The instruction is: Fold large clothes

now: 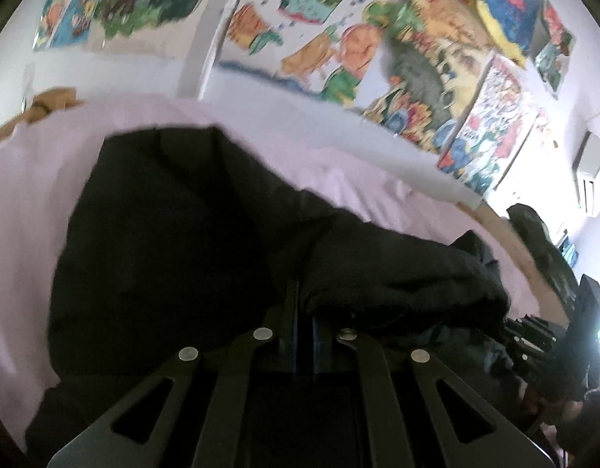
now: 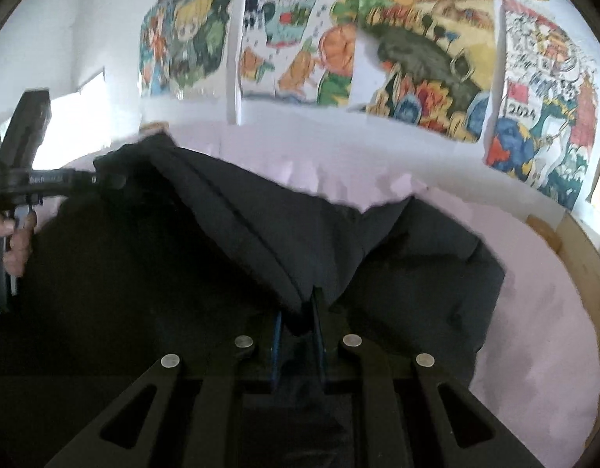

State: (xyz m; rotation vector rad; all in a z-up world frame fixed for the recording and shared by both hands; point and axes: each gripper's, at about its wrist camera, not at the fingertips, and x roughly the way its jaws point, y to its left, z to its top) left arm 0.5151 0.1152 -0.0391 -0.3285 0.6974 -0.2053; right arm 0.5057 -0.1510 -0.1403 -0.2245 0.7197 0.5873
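Note:
A large black garment (image 1: 175, 241) lies spread over a pale pink bedsheet (image 1: 34, 179). My left gripper (image 1: 304, 304) is shut, with a bunched fold of the black cloth pinched between its fingers and draped off to the right. In the right wrist view the same black garment (image 2: 261, 226) rises in a ridge into my right gripper (image 2: 298, 312), which is shut on a thick fold of it. The left gripper (image 2: 109, 181) also shows at the far left of that view, held by a hand (image 2: 17, 241), its tip on the garment's edge.
The bed's pink sheet (image 2: 534, 351) meets a wooden frame (image 2: 588, 257) on the right. Colourful posters (image 2: 417, 58) cover the white wall behind. A tan object (image 1: 50, 101) lies at the bed's far left. Dark items (image 1: 549, 257) and a wall unit (image 1: 590, 171) stand at the right.

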